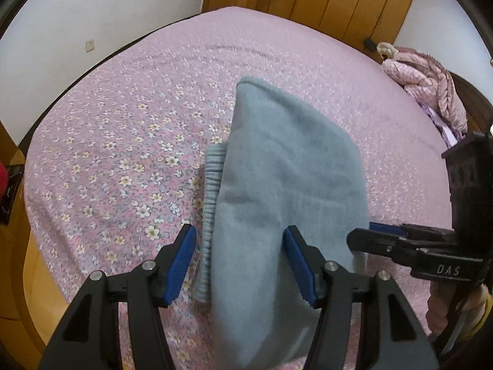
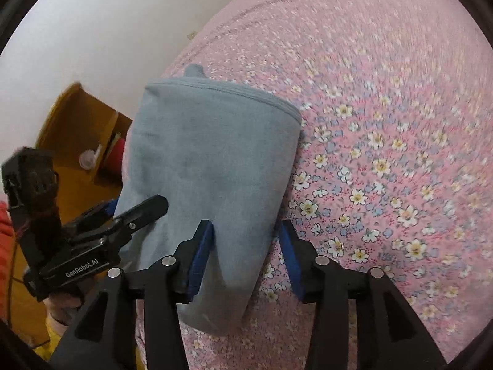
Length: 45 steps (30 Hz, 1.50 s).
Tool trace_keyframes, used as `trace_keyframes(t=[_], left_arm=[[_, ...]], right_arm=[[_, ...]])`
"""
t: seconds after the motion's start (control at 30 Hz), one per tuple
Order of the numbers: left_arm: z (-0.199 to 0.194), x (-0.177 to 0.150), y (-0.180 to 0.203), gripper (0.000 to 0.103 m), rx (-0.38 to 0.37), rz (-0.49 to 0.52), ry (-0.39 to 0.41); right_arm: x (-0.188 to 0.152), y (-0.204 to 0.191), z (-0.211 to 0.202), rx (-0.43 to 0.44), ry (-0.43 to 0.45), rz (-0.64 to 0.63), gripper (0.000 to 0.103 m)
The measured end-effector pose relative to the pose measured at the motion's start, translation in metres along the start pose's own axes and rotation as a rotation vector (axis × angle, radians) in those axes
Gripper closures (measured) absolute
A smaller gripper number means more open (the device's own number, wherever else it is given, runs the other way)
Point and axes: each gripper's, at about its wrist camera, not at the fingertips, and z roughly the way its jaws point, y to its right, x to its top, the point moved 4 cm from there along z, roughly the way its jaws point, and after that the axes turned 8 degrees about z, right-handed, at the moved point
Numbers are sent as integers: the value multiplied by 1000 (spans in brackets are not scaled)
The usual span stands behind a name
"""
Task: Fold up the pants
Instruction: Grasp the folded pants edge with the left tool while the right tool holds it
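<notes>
Left wrist view: folded grey-blue fleece pants (image 1: 277, 185) lie on the pink floral bedspread (image 1: 107, 154), ribbed elastic waistband (image 1: 212, 191) poking out along the left edge of the stack. Left gripper (image 1: 240, 265) jaws are wide apart and straddle the near end of the bundle; cloth passes between the blue pads (image 1: 181, 265) but neither pad presses on it, so nothing is held. Right gripper (image 1: 369, 240) comes in from the right edge of the pants; its jaws look nearly closed at the fabric's edge, but whether they pinch cloth I cannot tell here.

Right wrist view: right gripper (image 2: 246, 252) jaws look wide, straddling the near right corner of the pants (image 2: 209, 169); hemmed edge at the far end. So likely released, not gripping.

Judgement: fold looks essentially done; both tools bracket the near end probably to square or pat the stack. Fleece is soft, top layer could slide if nudged sideways.
</notes>
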Motion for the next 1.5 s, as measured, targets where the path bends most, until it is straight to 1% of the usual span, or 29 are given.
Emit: trace_keyframes(t=[0.07, 0.13, 0.23, 0.4, 0.43, 0.53, 0.57, 0.6, 0.67, 0.73, 0.77, 0.83, 0.97, 1.07, 1.2, 1.33, 1.4, 1.5], left_arm=[[9, 0, -1, 38, 2, 7, -11], [13, -1, -3, 37, -19, -1, -10], [18, -3, -7, 36, -55, -19, -9], [23, -7, -14, 34, -116, -70, -11], [23, -7, -14, 35, -120, -72, -9], [21, -9, -9, 39, -128, -58, -5], [21, -9, -8, 40, -127, -56, -6], [21, -9, -8, 41, -130, -59, -6], [21, -9, -9, 45, -147, -81, -6], [19, -8, -8, 53, -152, -86, 2], [18, -7, -5, 55, -147, -78, 6], [14, -8, -2, 61, -149, -79, 15], [5, -9, 2, 68, -179, -108, 27], [-6, -9, 13, 68, -192, -102, 46], [-15, -3, 31, 68, -221, -97, 73], [-15, 15, 62, 68, -255, -64, 92], [-10, 25, 77, 68, -279, -51, 93], [1, 46, 105, 68, -324, -34, 88]], right_arm=[[0, 7, -1, 51, 2, 25, 55], [1, 15, -1, 99, 0, 52, 55], [-1, 21, -3, 147, 14, 79, 55], [0, 22, -6, 151, 11, 78, 53], [0, 14, -1, 149, 4, 64, 53], [4, 3, 7, 143, 15, 14, 54], [4, 1, 8, 140, 21, 5, 58], [4, 2, 8, 133, 24, 3, 60], [3, 2, 5, 147, 21, 14, 68], [0, 5, 2, 169, 21, 31, 73], [1, 5, 0, 181, 21, 35, 74], [3, 5, -5, 194, 28, 23, 76], [5, 5, -25, 173, 59, -25, 76], [8, 11, -45, 165, 78, -37, 76], [15, 22, -75, 119, 113, -63, 76], [30, 43, -109, 51, 139, -75, 76], [34, 54, -124, 26, 147, -74, 76], [50, 76, -145, -14, 163, -59, 76]])
